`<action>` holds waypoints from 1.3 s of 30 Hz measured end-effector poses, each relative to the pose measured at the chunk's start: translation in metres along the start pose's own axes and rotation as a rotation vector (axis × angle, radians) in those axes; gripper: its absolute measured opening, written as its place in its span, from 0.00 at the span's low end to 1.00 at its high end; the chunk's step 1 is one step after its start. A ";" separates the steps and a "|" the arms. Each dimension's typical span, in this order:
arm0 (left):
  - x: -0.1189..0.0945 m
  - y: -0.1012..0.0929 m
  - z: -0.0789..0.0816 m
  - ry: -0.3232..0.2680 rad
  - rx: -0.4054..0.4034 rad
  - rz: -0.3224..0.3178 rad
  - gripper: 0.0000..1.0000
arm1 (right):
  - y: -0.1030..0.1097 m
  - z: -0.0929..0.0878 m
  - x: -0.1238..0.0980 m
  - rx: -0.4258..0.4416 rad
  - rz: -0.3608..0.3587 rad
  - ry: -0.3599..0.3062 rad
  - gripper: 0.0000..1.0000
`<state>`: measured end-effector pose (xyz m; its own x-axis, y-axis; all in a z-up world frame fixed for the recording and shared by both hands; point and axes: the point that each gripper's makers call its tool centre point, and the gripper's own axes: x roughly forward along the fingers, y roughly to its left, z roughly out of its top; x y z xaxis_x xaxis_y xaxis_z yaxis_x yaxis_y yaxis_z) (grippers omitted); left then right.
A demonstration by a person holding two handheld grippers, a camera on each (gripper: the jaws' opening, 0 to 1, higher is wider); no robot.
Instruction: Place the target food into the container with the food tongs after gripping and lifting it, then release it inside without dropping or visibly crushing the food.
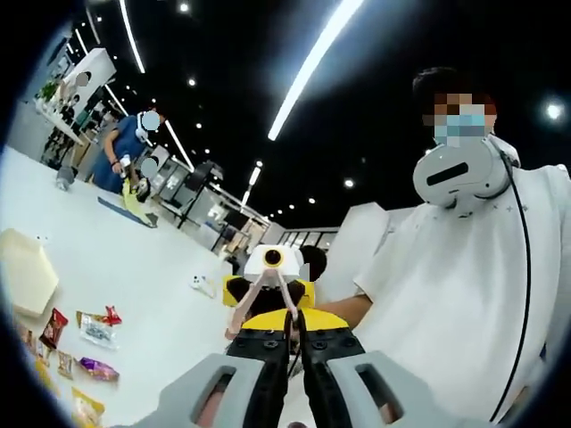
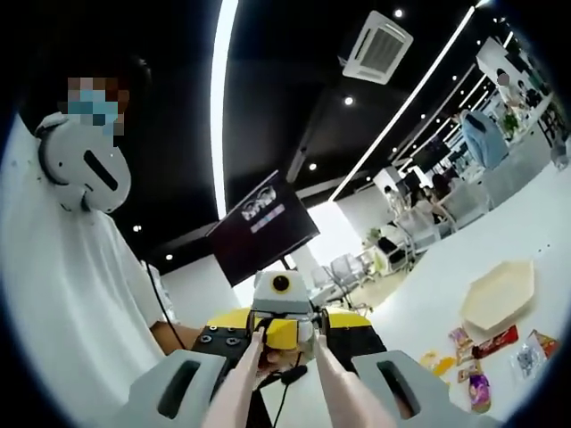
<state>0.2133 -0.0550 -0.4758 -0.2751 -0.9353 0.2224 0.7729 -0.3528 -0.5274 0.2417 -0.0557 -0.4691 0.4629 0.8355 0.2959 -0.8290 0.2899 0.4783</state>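
The grey left gripper has its jaws nearly together, the grey right gripper narrow too - both holding nothing. The colourful wrapped snack packets lie well apart on the white table, beside a pale yellow hexagonal container.

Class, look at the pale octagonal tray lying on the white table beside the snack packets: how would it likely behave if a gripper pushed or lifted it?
The pale octagonal tray lies flat on the white table, so it would probably slide, not roll or tip. Its thin raised rim suggests it is light and fairly stiff. Lifted by one edge, it might tilt. The small wrapped snack packets beside it could get nudged.
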 end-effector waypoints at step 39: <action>-0.060 0.056 0.004 -0.165 0.311 0.812 0.25 | -0.114 -0.022 -0.071 -0.312 -0.463 0.308 0.26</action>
<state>0.2753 -0.0181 -0.5155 0.4935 -0.8697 0.0050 0.8210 0.4640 -0.3326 0.2966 -0.1376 -0.5628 0.7224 0.6732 -0.1577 -0.6382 0.7370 0.2225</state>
